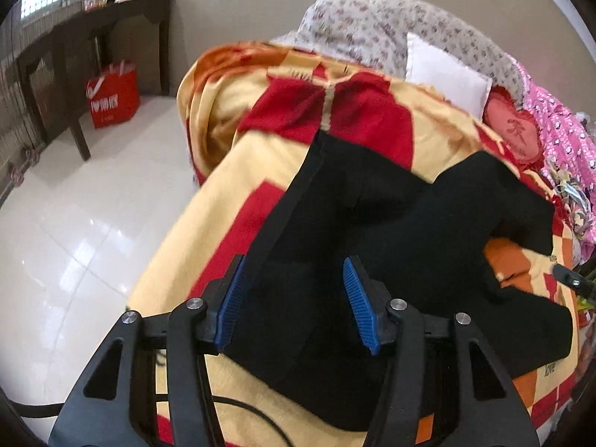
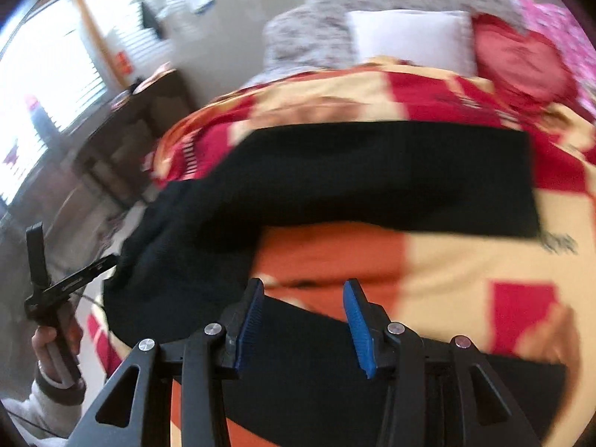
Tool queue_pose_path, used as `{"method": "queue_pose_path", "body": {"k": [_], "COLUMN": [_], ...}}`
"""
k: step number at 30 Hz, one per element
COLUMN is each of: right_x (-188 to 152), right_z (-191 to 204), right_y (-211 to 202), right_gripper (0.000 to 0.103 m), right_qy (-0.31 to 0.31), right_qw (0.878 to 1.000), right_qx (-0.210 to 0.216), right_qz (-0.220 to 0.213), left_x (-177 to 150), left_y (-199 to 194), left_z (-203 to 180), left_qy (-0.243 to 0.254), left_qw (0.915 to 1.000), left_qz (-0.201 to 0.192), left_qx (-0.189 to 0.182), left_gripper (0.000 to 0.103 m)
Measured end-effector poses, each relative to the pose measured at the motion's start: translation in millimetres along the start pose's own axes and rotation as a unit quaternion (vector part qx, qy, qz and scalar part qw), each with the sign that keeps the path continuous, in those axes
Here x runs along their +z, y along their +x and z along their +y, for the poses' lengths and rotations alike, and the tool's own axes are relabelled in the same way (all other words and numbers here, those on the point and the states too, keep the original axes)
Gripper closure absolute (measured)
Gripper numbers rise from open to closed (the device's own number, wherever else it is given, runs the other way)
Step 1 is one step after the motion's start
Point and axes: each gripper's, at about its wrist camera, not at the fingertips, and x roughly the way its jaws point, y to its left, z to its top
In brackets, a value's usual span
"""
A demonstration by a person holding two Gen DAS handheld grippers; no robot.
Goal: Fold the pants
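Black pants (image 1: 372, 223) lie spread on a red, yellow and orange blanket (image 1: 231, 171) covering a bed. In the left wrist view they fill the centre and lower right of the frame: one leg runs up toward the frame centre with a straight edge at its left side, while a second section bends off toward the right and ends in a loose flap over an orange patch of the blanket. In the right wrist view, which is blurred, the pants (image 2: 372, 178) appear as a wide dark band across the middle of the frame, curving down at the left, with a further dark section along the bottom.

The left gripper (image 1: 294, 287) stands with its jaws wide apart above the fabric at lower centre; its blue pads (image 1: 232, 301) grip nothing. The right gripper (image 2: 303, 314) also has its jaws spread, over the edge of the lower dark section and the orange blanket; nothing sits between its pads (image 2: 359, 329). At the left edge of the right wrist view, a hand (image 2: 56, 342) holds the handle of the other gripper.

Farther out, a white pillow (image 1: 447, 74) and a red heart-shaped cushion (image 1: 516, 130) rest at the upper right, against floral bedding (image 1: 372, 26). A red shopping bag (image 1: 113, 93) stands on the tiled floor (image 1: 74, 223) beneath a dark table (image 1: 93, 26) at upper left.
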Motion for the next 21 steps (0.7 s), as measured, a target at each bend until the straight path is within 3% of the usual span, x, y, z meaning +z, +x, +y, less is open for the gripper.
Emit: {"method": "queue_pose_path", "body": {"k": [7, 11, 15, 18, 21], "right_x": [17.0, 15.9, 16.4, 31.3, 58.0], "right_z": [69.6, 102.9, 113.2, 117.3, 134.0], "right_y": [66.2, 99.9, 137.8, 136.6, 123.8], "right_gripper": [0.061, 0.061, 0.059, 0.060, 0.060], "right_qy": [-0.049, -0.078, -0.096, -0.093, -0.129], "right_qw": [0.995, 0.990, 0.987, 0.985, 0.984], "right_qx": [0.069, 0.100, 0.081, 0.086, 0.092], "right_qz": [0.043, 0.064, 0.098, 0.113, 0.084], "left_x": [8.2, 8.2, 8.8, 9.6, 11.0], "left_y": [14.9, 34.2, 51.5, 64.5, 69.2], "left_z": [-15.5, -18.2, -13.9, -6.9, 0.0], "left_qy": [0.020, 0.029, 0.026, 0.018, 0.004], "left_qw": [0.9998, 0.9994, 0.9989, 0.9981, 0.9982], "left_qz": [0.003, 0.017, 0.034, 0.053, 0.058], "left_qx": [-0.006, 0.009, 0.021, 0.025, 0.011], "left_gripper": [0.050, 0.050, 0.050, 0.050, 0.050]}}
